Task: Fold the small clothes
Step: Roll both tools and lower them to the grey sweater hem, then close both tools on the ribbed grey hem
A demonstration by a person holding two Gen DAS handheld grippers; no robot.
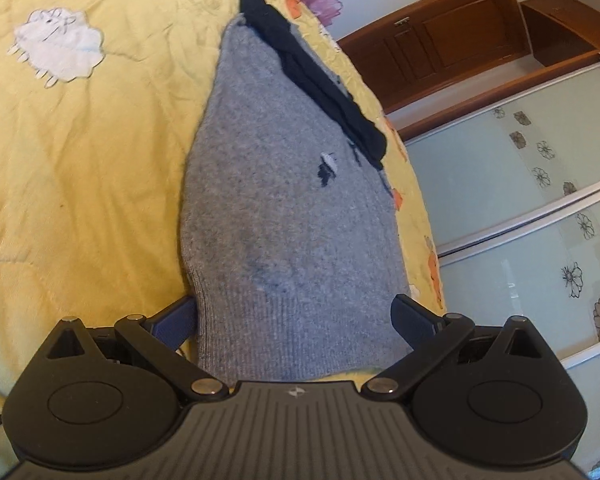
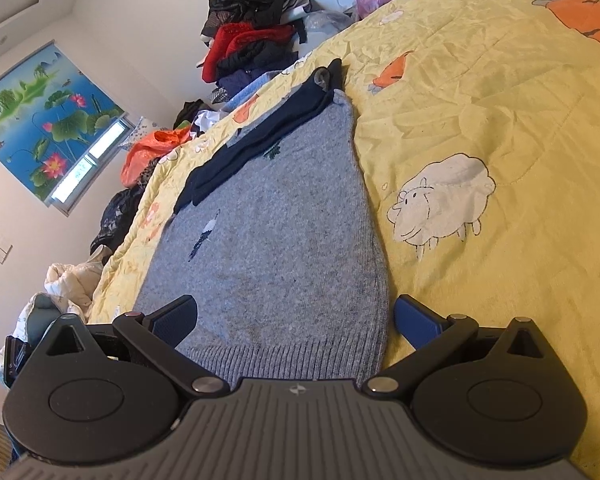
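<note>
Grey sweater [image 1: 276,208] lay flat on yellow bed quilt [image 1: 80,168], dark garment [image 1: 320,76] along one edge. Left hand-held gripper [image 1: 296,320] was released, fingers straddling the ribbed hem. Right hand-held gripper [image 2: 296,320] also released w/ jaws spread over the hem.

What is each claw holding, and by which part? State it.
Nothing: both the left claw and right claw are open, straddling the grey sweater's ribbed hem.
</note>
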